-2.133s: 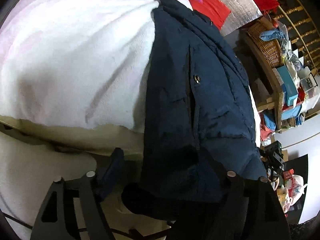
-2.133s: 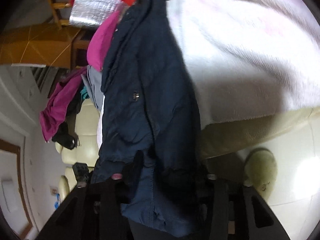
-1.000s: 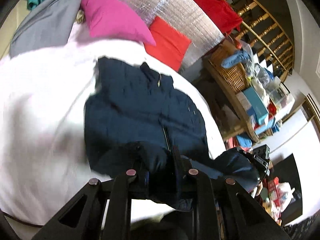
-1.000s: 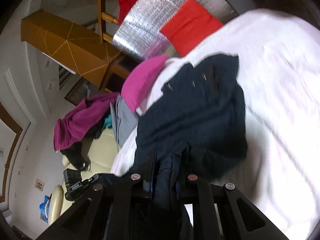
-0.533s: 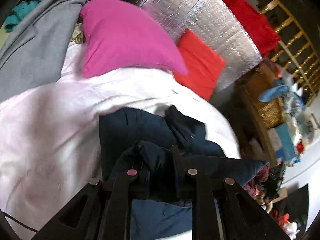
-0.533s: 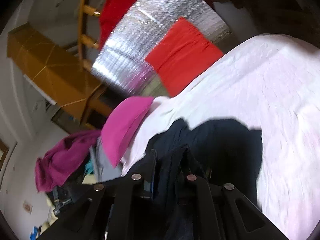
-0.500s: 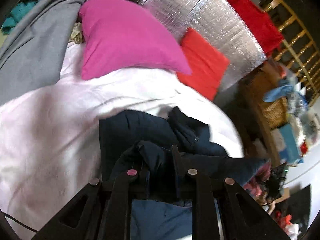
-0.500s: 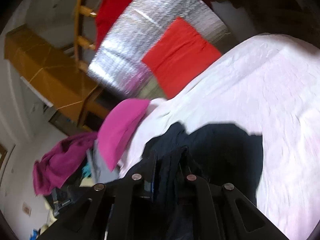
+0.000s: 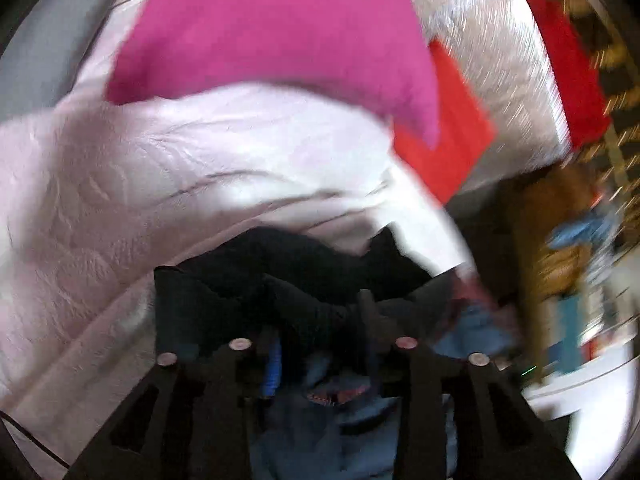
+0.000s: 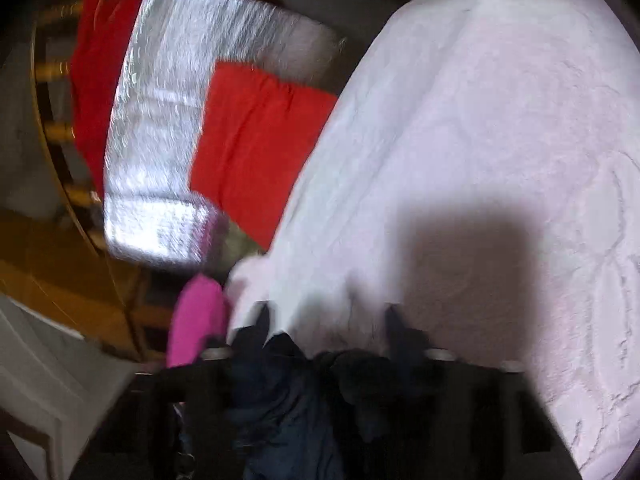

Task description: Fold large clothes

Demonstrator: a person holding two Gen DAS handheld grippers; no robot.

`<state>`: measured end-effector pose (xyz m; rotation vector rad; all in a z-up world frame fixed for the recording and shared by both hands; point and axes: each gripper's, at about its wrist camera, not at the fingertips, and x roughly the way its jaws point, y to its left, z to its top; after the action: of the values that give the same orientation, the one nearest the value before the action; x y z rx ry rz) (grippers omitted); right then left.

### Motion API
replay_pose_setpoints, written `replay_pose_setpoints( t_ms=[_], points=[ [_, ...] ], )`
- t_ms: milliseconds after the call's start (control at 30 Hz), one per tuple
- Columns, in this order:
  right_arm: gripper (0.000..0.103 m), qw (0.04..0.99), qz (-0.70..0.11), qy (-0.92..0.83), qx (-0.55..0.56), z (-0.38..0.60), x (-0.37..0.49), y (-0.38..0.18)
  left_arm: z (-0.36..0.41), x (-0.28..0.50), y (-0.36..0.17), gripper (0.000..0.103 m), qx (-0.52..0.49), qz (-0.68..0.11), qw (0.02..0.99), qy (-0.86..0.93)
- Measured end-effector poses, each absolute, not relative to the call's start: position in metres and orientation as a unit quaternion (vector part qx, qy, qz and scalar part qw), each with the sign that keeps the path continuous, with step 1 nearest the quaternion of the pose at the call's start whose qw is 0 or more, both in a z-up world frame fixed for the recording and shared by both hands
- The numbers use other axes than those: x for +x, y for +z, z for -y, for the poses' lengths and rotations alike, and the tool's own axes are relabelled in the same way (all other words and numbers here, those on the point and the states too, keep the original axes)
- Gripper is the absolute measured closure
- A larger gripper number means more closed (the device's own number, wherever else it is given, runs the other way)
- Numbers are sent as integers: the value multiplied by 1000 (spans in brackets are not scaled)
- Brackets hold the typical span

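Right up close, the left tool [image 9: 320, 340] has its jaws spreading apart, and the navy jacket [image 9: 304, 268] is bunched between them, dark folds heaped over the fingers and slack rather than pinched. Over on the right tool [image 10: 328, 354], same story: jaws opening wide, the jacket's navy cloth [image 10: 288, 412] lying loose between and across the fingers, not squeezed. The jacket sits on the near edge of the bed, crumpled on the pale pink blanket [image 9: 120, 184], which runs away from both tools, with a dark shadow on it just beyond the right one. Farther on, a magenta pillow [image 9: 272, 28] lies on the blanket at the far end, a red cushion [image 9: 448, 136] just to its right. Behind those, a silver foil sheet [image 10: 168, 132] stands against the railing, with red cloth [image 10: 96, 80] draped beyond it. Everything is heavily blurred.
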<state>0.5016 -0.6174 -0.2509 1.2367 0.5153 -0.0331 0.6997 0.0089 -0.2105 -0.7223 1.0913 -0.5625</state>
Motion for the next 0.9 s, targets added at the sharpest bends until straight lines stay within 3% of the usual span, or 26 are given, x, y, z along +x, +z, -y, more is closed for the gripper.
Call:
replay_pose_setpoints(
  t_ms=[67,133,200,467,700,900],
  points=[
    [34,794,-246,-6,556,616,490,-244,-24,689,-203,47,-374,-470,753,-270],
    [34,807,-259,0,531,609,479,-236,-47,664,-189,14,-404,-413,783,-231],
    [34,822,-277,1,498,597,466,-224,-61,639,-181,13,-409,-381,805,-200],
    [34,859,-336,12,386,536,398,-196,-63,535,-190,13,-322,-436,826,-154],
    [29,823,-339,78,449,500,326,-222,-43,446,-213,13,-310,-481,802,-171],
    [28,783,-345,87,511,477,296,-255,-41,430,-217,13,-347,-490,785,-152]
  ],
)
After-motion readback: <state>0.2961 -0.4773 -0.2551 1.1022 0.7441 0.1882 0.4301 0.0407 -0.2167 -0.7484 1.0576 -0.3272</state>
